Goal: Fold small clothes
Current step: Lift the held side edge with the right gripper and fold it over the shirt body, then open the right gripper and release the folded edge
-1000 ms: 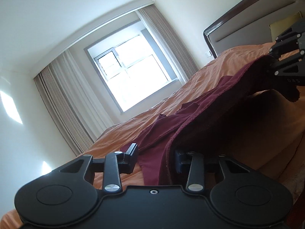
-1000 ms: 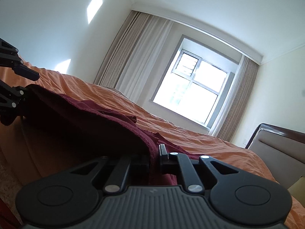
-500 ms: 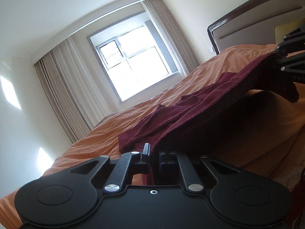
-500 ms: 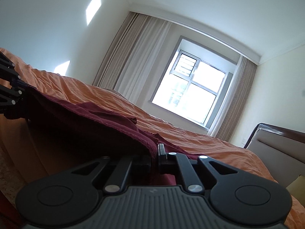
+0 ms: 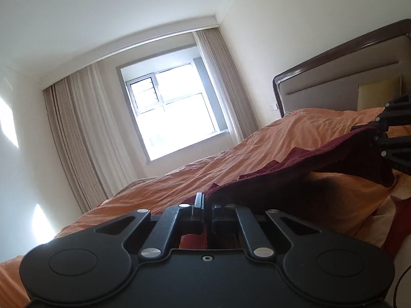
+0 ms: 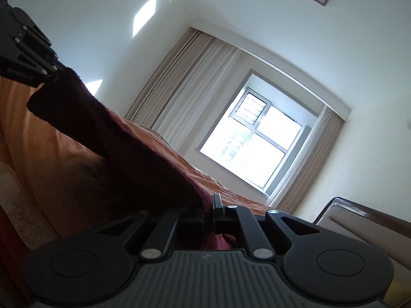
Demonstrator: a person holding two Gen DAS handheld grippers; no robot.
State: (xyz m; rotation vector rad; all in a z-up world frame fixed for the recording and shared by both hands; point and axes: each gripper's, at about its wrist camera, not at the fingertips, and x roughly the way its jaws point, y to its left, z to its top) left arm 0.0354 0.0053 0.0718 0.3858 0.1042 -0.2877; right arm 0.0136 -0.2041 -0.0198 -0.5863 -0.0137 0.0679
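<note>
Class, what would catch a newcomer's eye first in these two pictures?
The dark maroon cloth garment stretched above the orange bedspread, pinched at each end by the left tongs and right tongs. Behind it, the bright window glares between beige curtains.

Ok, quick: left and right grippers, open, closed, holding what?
Left gripper: closed on the maroon garment.
Right gripper: closed on the same garment's other end.

Your left gripper (image 5: pixel 205 211) hides the pinched hem of the maroon garment (image 5: pixel 290 177) behind its linkage. At three o'clock, the frame edge cuts off the right gripper (image 5: pixel 377 133). In the right wrist view, the garment's underside is too dark to read, and the headboard (image 6: pixel 359 220) runs off at four o'clock.
</note>
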